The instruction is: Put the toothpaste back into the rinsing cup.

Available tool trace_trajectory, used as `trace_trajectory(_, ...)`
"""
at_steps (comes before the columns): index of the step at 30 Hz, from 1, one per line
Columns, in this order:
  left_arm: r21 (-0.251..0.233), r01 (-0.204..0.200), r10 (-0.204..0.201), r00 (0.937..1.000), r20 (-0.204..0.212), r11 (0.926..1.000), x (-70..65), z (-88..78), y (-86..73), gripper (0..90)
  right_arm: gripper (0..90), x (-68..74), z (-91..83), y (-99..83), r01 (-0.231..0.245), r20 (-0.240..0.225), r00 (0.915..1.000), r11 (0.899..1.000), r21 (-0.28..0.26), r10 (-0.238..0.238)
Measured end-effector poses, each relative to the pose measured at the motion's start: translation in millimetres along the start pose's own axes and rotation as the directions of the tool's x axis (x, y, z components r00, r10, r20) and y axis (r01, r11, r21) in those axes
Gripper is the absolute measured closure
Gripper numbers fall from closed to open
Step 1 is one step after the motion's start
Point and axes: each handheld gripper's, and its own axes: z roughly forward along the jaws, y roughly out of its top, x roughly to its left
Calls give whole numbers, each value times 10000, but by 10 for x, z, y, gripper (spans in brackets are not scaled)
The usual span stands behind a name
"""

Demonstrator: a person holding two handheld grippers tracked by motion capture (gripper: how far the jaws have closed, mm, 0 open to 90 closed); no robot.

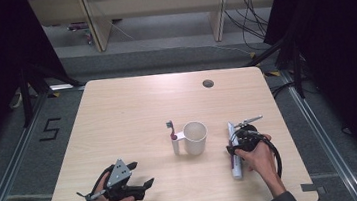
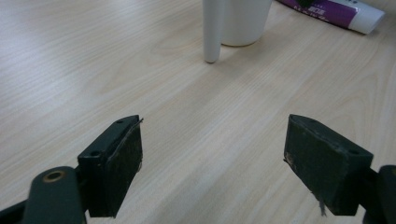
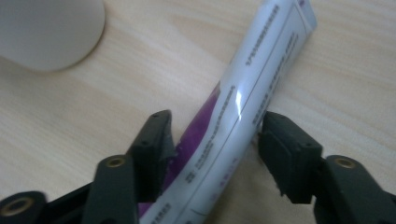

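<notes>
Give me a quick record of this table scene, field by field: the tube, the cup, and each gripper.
tube: white and purple tube lying flat on the table, right of the mug
right gripper: jaws either side of the tube, pads at its sides
mug: white mug, upright, mid-table
toothbrush: beside the mug's handle
left gripper: open, nothing between its jaws

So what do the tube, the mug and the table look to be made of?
Tube: glossy soft plastic, probably; a white glare streak runs along it and it bows between the right gripper's jaws. Mug: plain white, smooth, ceramic or plastic; can't tell. Table: pale wood grain, matte, likely laminate.
</notes>
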Motion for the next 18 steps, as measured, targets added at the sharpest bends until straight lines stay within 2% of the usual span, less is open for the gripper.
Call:
trace_trajectory(1, 21, -7, 7, 10000, -19, 10000, -3, -1, -4, 192, 514, -23, 7, -5, 192, 104, 9998, 9998, 85, -193)
trace_trajectory(2, -10, 57, -57, 10000, 5, 10000, -7, 2, -9, 192, 530, -23, -5, -7, 147, -13, 9999, 9997, 202, -146)
trace_trajectory(4, 2, 63, -63, 10000, -17, 10000, -8, 3, -5, 192, 554, -61, -22, -1, 474, -100, 9988, 9986, 229, -472)
trace_trajectory(7, 21, -7, 7, 10000, 47, 10000, -3, 6, -11, 192, 581, -70, -29, 4, 381, -200, 9991, 9983, 432, -373)
trace_trajectory(8, 17, 8, -8, 10000, 65, 10000, -2, 9, -14, 193, 589, -96, -9, -3, 725, -117, 9973, 9970, 262, -722)
trace_trajectory(11, -18, 33, -33, 10000, -7, 10000, -11, 8, 1, 192, 619, -58, -24, 37, 425, -5, 9991, 9965, 720, -425)
trace_trajectory(13, 29, -8, 8, 10000, 51, 10000, -7, 9, -9, 193, 634, -64, -32, 60, 779, -141, 9969, 9931, 876, -769)
trace_trajectory(16, -49, 38, -38, 10000, 49, 10000, -11, 17, -1, 192, 655, -37, -27, 97, 951, -39, 9954, 9892, 1117, -953)
trace_trajectory(18, -19, 22, -22, 10000, 92, 10000, -12, 15, -5, 193, 708, -12, -37, 125, 1092, -72, 9940, 9841, 1400, -1092)
